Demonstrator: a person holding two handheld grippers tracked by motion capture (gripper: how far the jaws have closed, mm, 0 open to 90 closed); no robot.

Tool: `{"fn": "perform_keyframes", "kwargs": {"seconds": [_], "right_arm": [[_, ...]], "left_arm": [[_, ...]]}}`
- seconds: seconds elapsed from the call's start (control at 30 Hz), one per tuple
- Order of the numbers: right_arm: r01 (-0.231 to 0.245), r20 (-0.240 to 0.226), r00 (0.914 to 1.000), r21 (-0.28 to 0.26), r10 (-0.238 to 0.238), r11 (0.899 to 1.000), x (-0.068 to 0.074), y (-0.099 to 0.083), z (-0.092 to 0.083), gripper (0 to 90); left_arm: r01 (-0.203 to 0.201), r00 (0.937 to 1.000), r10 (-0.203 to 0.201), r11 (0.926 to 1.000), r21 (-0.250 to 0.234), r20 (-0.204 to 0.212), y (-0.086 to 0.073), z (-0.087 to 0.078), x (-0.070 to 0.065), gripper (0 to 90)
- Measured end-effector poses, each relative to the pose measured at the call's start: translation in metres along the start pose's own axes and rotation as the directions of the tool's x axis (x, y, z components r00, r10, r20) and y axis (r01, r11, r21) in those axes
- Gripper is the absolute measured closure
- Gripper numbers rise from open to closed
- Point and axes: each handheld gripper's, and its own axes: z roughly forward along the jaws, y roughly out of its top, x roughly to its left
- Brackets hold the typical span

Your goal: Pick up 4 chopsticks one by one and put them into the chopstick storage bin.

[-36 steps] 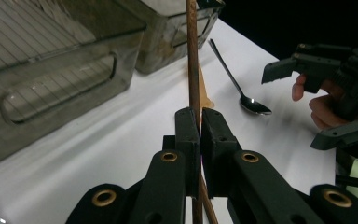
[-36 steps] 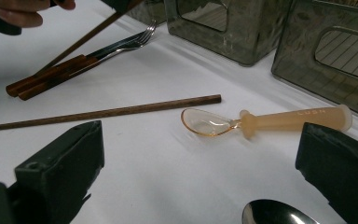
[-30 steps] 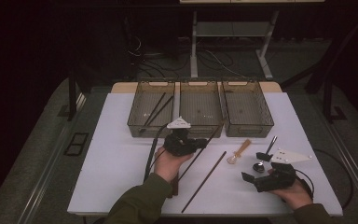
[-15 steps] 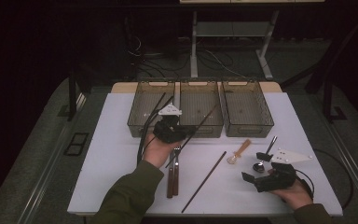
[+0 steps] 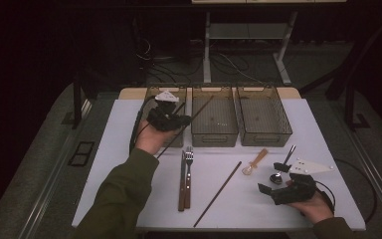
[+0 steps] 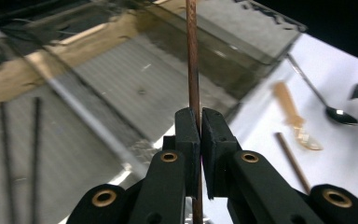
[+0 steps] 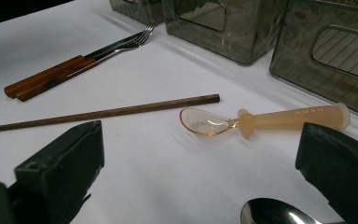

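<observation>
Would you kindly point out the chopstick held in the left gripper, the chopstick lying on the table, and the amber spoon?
held chopstick (image 6: 193, 70), left gripper view, shaft above the jaws.
table chopstick (image 5: 219, 194), high view, mid-shaft.
amber spoon (image 7: 289, 119), right gripper view, handle.

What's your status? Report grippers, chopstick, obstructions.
Left gripper shut on chopstick, raised over left bin. Right gripper open, low on table beside metal spoon. Two sticks already in that bin; nothing blocking.

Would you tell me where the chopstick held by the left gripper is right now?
In the high view the chopstick is clamped in the left gripper, slanting above the left bin and the middle bin.
</observation>
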Motion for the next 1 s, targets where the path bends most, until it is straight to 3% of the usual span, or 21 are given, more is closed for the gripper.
{"fn": "perform_keyframes", "kwargs": {"seconds": [0.17, 0.33, 0.53, 0.67, 0.83, 1.0], "right_arm": [[-0.001, 0.001, 1.0000, -0.001, 0.001, 1.000, 0.000, 0.000, 0.000, 1.3], [0.002, 0.002, 1.0000, 0.000, -0.002, 1.000, 0.000, 0.000, 0.000, 1.3], [0.000, 0.002, 1.0000, 0.000, 0.000, 1.000, 0.000, 0.000, 0.000, 1.4], [0.002, -0.001, 1.0000, 0.002, -0.002, 1.000, 0.000, 0.000, 0.000, 1.3], [0.007, -0.002, 1.0000, 0.001, -0.007, 1.000, 0.000, 0.000, -0.001, 1.3], [0.005, -0.004, 1.0000, -0.001, -0.005, 1.000, 0.000, -0.001, -0.002, 1.4]], "left_arm": [[-0.011, 0.9984, 0.013, 0.9995, 0.029, -0.055, 0.011, -0.006, 0.019, 85.4], [-0.011, 0.9959, 0.013, 0.9997, 0.021, -0.090, 0.020, -0.010, 0.039, 85.4], [-0.013, 0.9893, 0.018, 0.9993, 0.034, -0.145, 0.025, -0.005, 0.062, 85.4], [0.018, 0.9880, -0.018, 0.9998, -0.003, -0.153, 0.024, 0.000, 0.081, 85.4], [0.019, 0.9755, -0.011, 0.9991, 0.037, -0.220, 0.016, 0.015, 0.096, 85.4], [0.072, 0.9671, -0.057, 0.9961, 0.052, -0.248, 0.001, 0.022, 0.111, 85.5]]}}
